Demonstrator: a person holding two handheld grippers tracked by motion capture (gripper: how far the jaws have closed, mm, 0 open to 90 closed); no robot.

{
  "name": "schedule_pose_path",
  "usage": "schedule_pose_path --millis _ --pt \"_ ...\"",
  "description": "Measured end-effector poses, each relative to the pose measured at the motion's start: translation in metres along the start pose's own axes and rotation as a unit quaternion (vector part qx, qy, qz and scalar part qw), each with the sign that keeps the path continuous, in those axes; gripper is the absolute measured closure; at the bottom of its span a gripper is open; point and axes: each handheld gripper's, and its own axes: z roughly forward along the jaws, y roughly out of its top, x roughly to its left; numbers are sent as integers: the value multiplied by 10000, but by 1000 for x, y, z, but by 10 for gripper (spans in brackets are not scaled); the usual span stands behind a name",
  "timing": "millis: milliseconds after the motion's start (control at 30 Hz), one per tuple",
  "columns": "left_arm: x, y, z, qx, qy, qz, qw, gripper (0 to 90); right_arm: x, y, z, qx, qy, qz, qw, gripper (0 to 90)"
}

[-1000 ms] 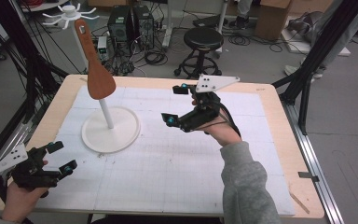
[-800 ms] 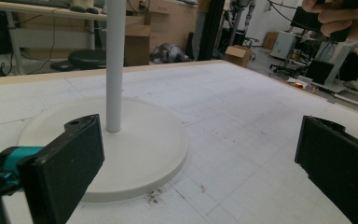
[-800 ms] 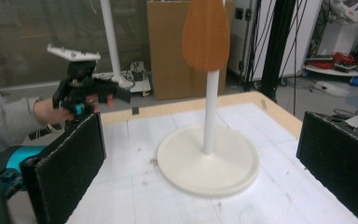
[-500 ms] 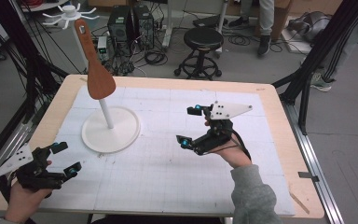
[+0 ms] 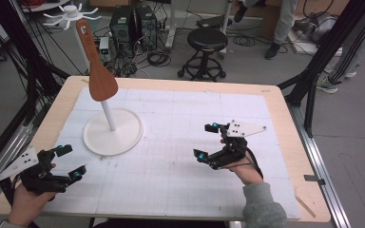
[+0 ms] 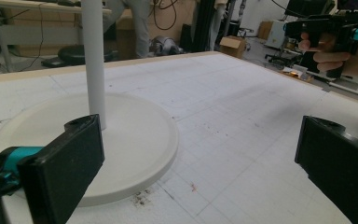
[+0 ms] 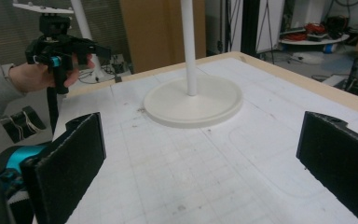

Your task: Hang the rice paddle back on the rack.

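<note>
Wooden brown spatula (image 5: 96,70) hangs atop white round-based stand (image 5: 112,131) | left gripper (image 5: 70,163), right gripper (image 5: 206,141) both wide open, empty, apart | hanging looks done.

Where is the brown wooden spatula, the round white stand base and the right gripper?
brown wooden spatula (image 5: 102,85), high view, on its broad blade.
round white stand base (image 5: 123,135), high view, on the bare disc right of the pole.
right gripper (image 5: 206,141), high view, midway between its open jaw tips.

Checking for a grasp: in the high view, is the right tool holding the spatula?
No. The right tool is open over the bare mat, apart from the spatula hanging on the stand.
</note>
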Motion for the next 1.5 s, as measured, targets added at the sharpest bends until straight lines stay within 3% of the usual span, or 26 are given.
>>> schedule_pose_path --millis 367,467,767,967,1100,1500 --pt "3 -1 -3 -7 47 -4 10000 18 -9 -22 -29 -147 -329 310 9989 0" --pt "3 -1 -3 -12 55 -18 10000 17 -12 -29 -40 -345 -376 539 9972 0" --pt "4 -1 -2 6 38 -8 10000 17 -13 -45 -66 -325 -760 606 9947 0" --pt "4 -2 -1 17 60 -9 10000 17 -15 -56 -82 -383 -915 738 9923 0" --pt "4 -3 -1 35 72 -11 10000 18 -19 -64 -94 -462 -1183 854 9882 0" --pt "6 -3 0 62 105 -7 9999 18 -17 -81 -119 -454 -1450 1008 9832 0"
